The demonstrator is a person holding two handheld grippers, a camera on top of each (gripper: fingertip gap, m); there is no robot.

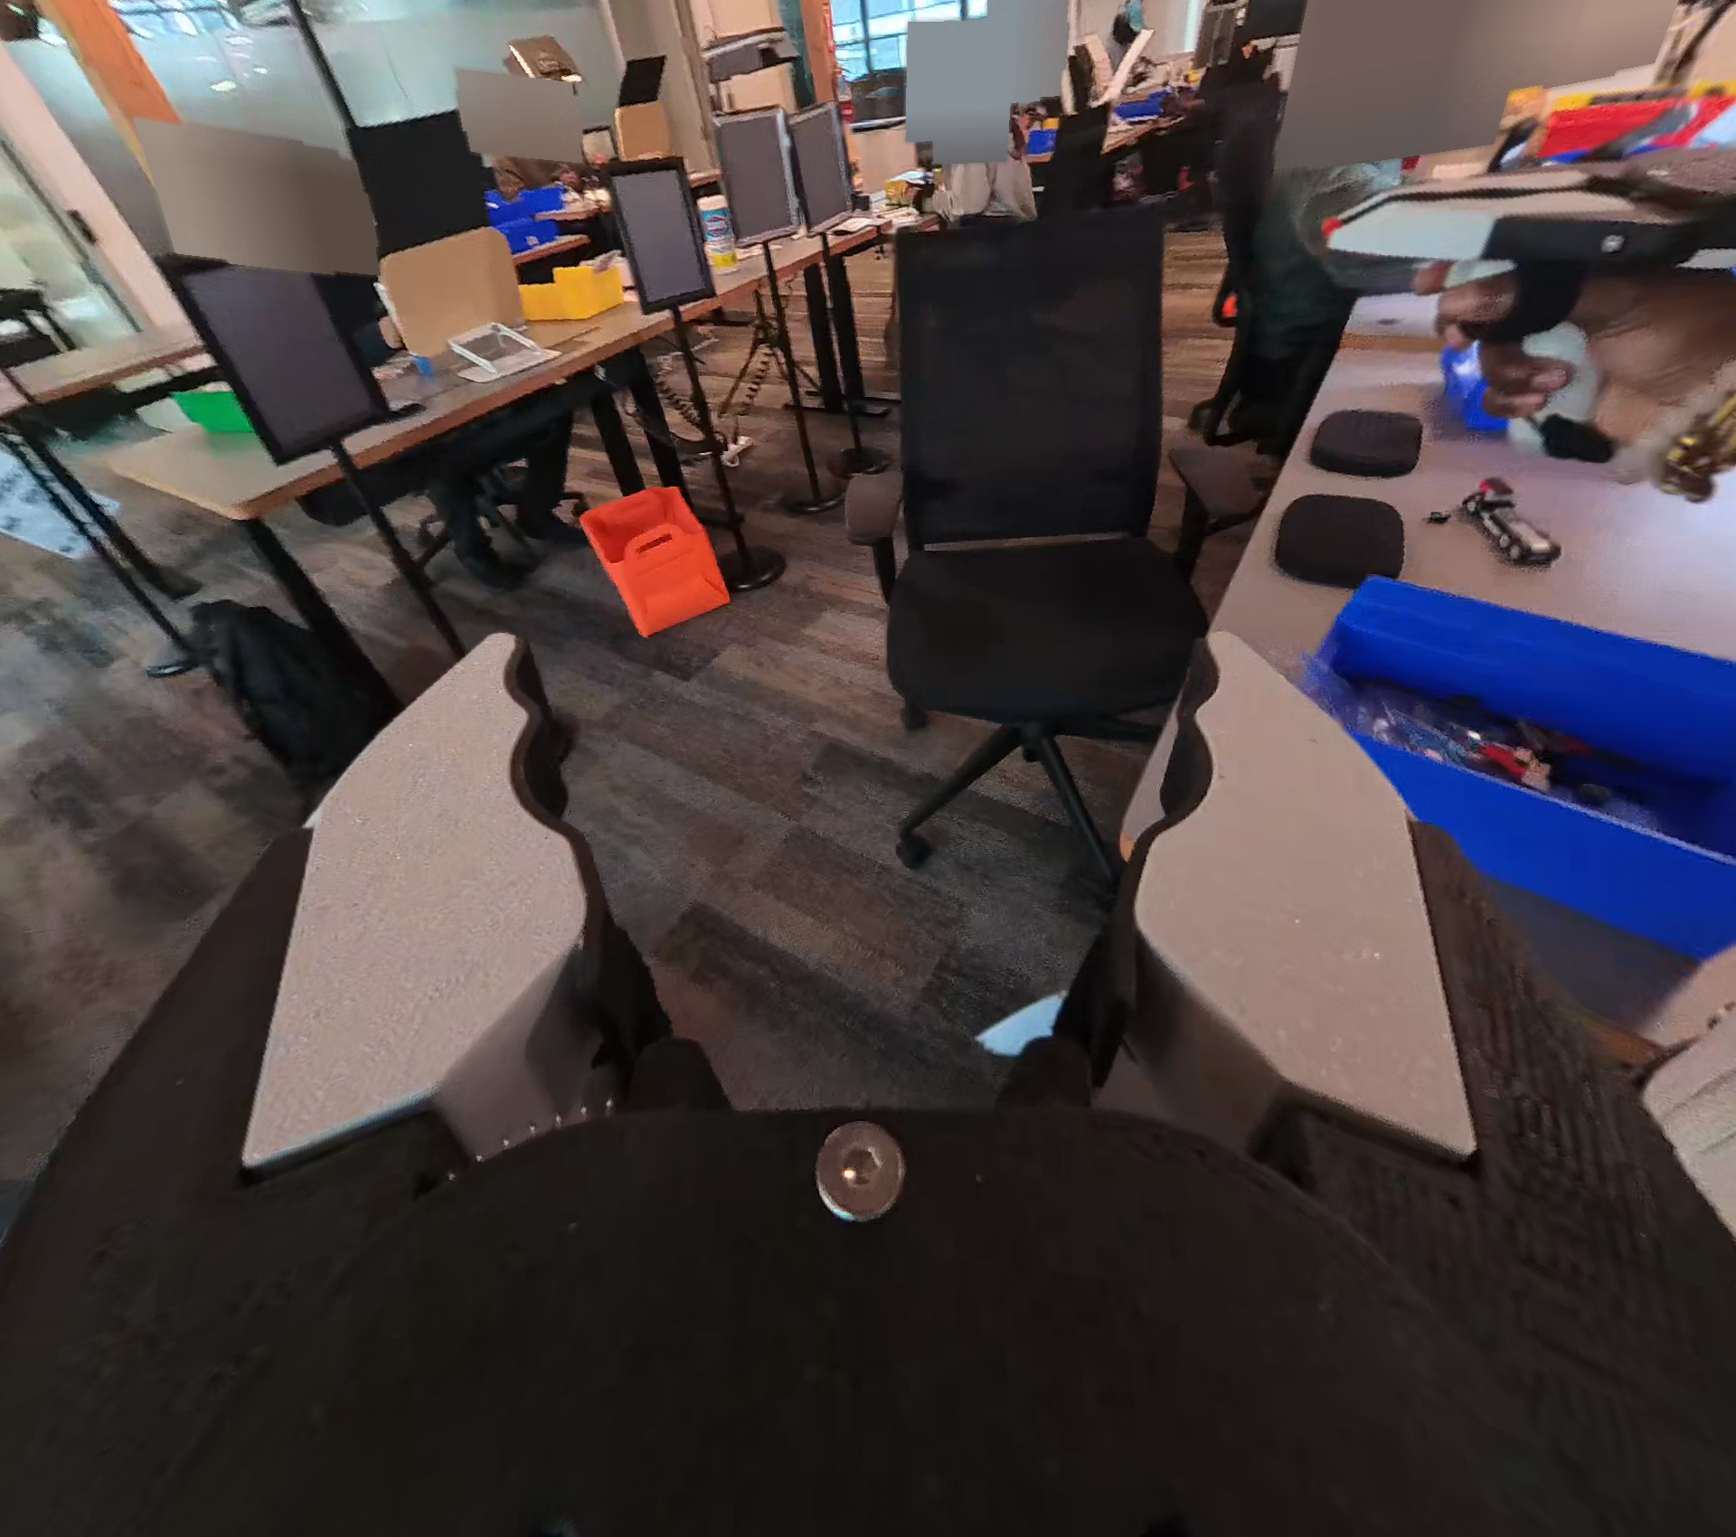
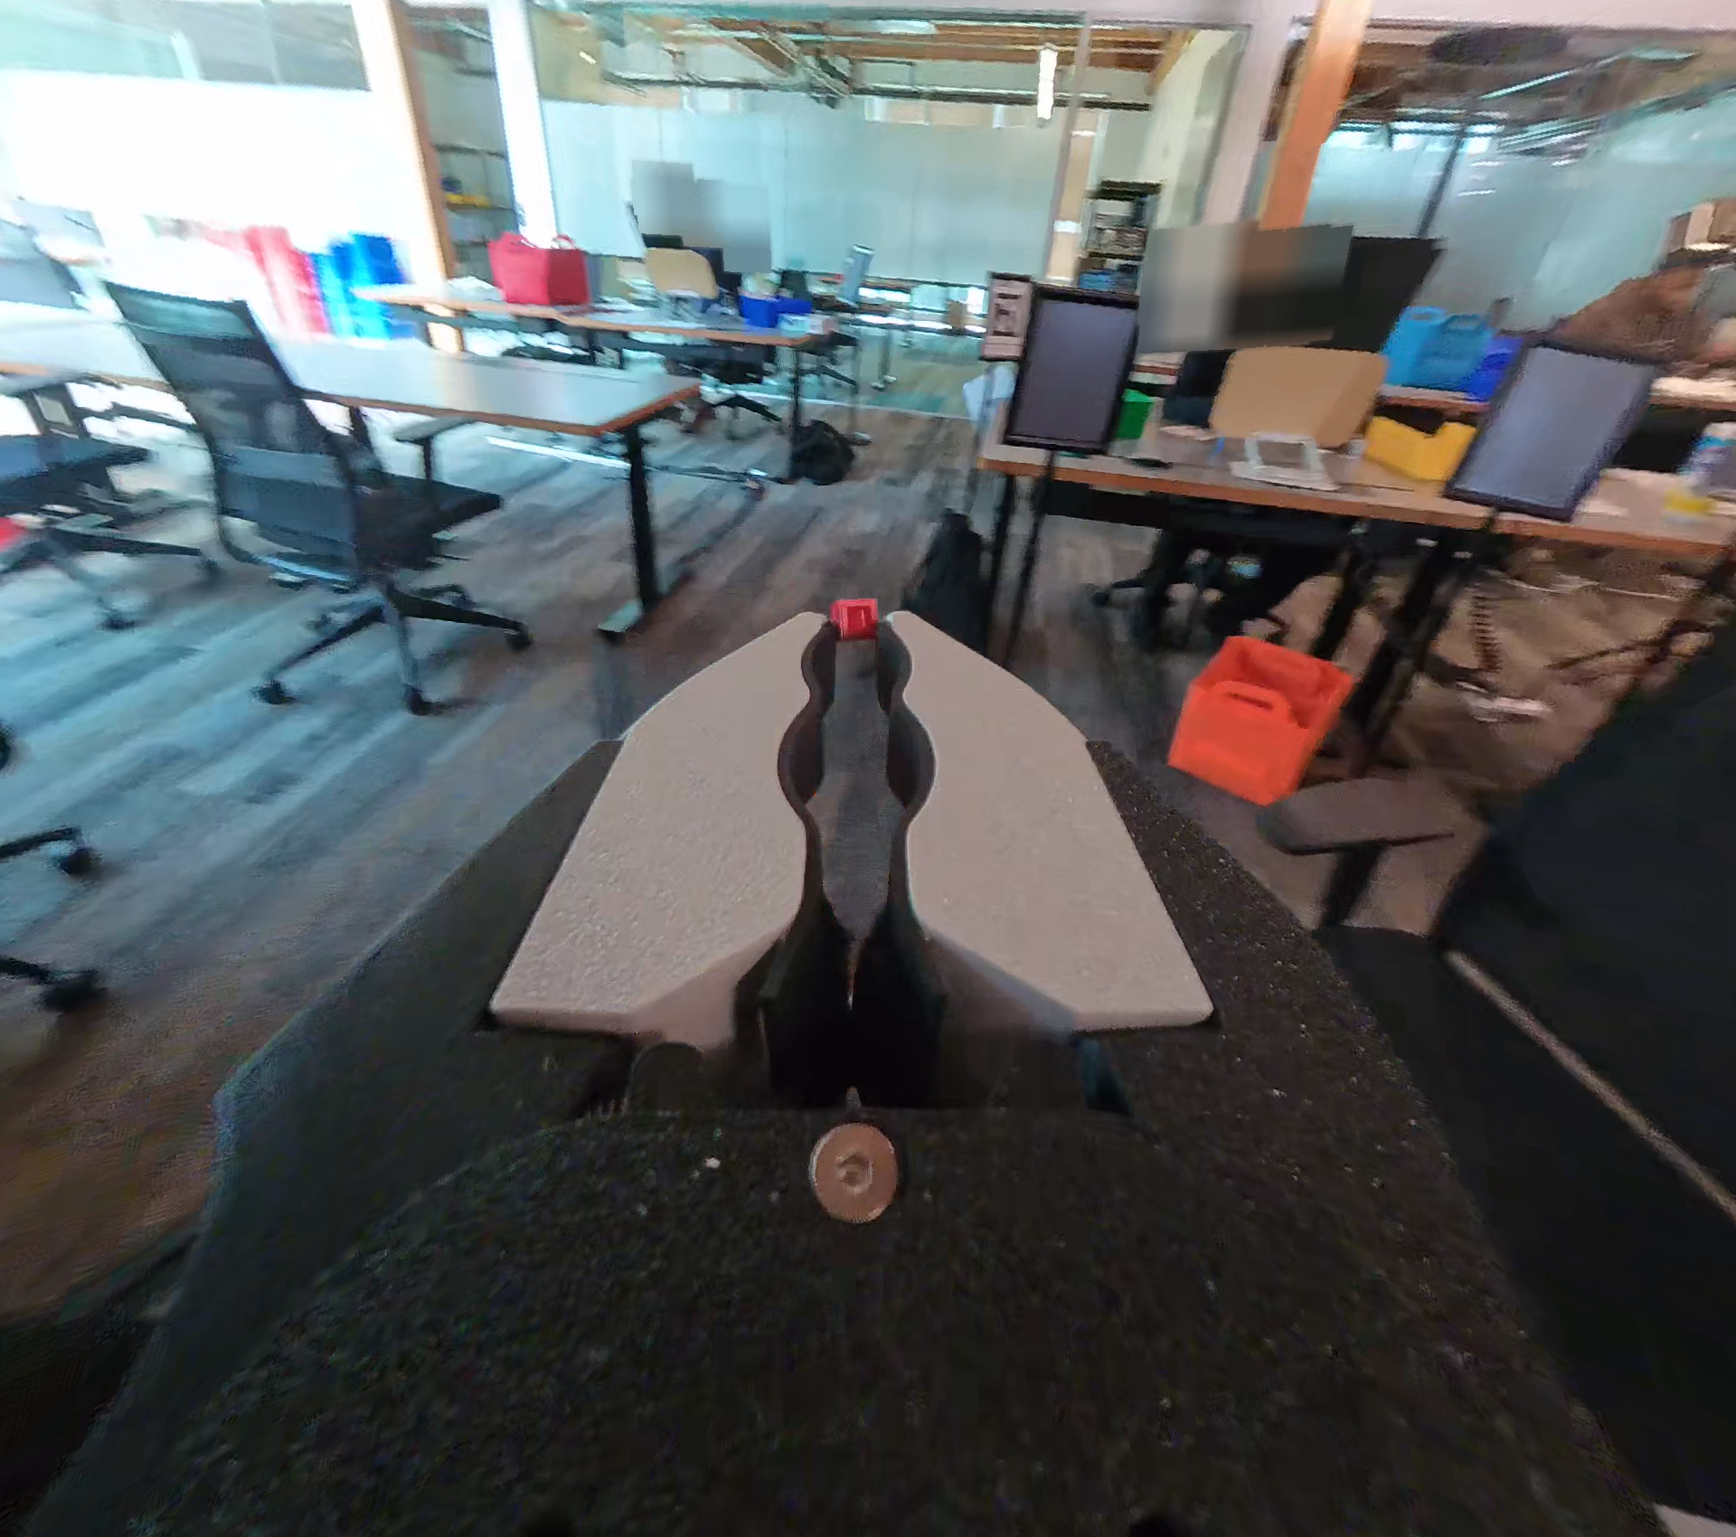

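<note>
My left tongs (image 1: 869, 726): wide open, with nothing between the two grey fingers (image 1: 441, 863). I only see floor and a chair past them.
My right tongs (image 2: 855, 628): almost shut. The two tips pinch a small red plastic block (image 2: 854, 616) at the very front.
Where the block is: up in the air at my right tips, over the floor, not on any bench.
Which way things lie: the grey bench (image 1: 1616, 553) is off to the right of my left tongs. A blue plastic bin full of small toy pieces (image 1: 1541, 750) sits on it, just beside my left tongs' right finger.
Which tongs is nearer: I can't tell how far my right tongs is from the bin.
On the bench: two black round pads (image 1: 1339, 538) and a small toy truck (image 1: 1508, 522) lie past the bin.
The room: a black office chair (image 1: 1033, 515) stands straight ahead of my left tongs, and an orange box with a handle (image 1: 655, 557) sits on the dark wood-look floor (image 1: 751, 816). Long benches with dark screens on stands (image 1: 658, 235) go back into the room.
</note>
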